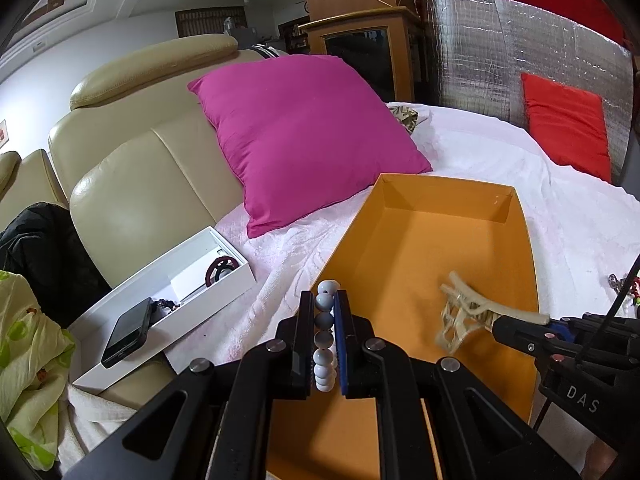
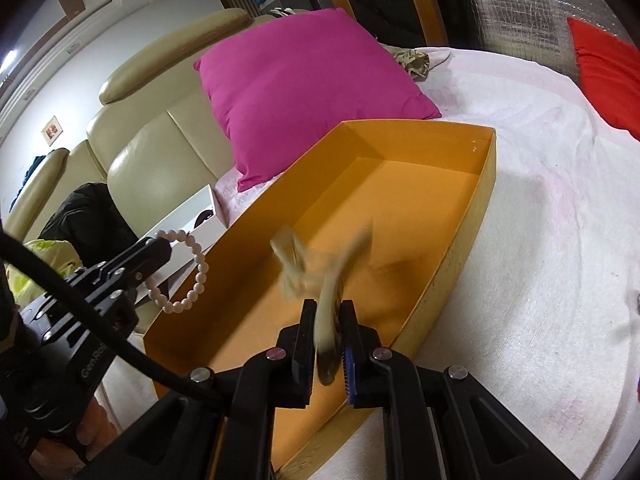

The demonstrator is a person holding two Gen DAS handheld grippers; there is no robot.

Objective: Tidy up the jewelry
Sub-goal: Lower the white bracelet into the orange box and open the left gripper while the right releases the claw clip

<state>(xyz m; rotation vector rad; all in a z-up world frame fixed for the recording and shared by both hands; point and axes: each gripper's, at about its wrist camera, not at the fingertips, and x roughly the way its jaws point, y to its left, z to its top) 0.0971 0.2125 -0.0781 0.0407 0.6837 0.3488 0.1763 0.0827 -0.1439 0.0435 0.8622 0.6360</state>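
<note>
An open orange box (image 1: 448,200) lies on the white cloth; it also shows in the right wrist view (image 2: 486,168). My left gripper (image 1: 325,300) is shut on a white bead bracelet (image 1: 325,336) at the box's left rim; the bracelet (image 2: 192,272) hangs from it in the right wrist view. My right gripper (image 2: 327,310) is shut on a cream claw hair clip (image 2: 316,264), blurred, held over the box's inside. The clip (image 1: 464,312) and the right gripper (image 1: 520,330) show at the right of the left wrist view.
A magenta pillow (image 1: 304,136) leans on the beige sofa (image 1: 132,160) behind the box. A white tray (image 1: 176,276) with a phone (image 1: 128,332) and dark items sits at left. A red cushion (image 1: 568,124) lies far right. Small trinkets (image 1: 624,286) rest on the cloth (image 2: 540,280).
</note>
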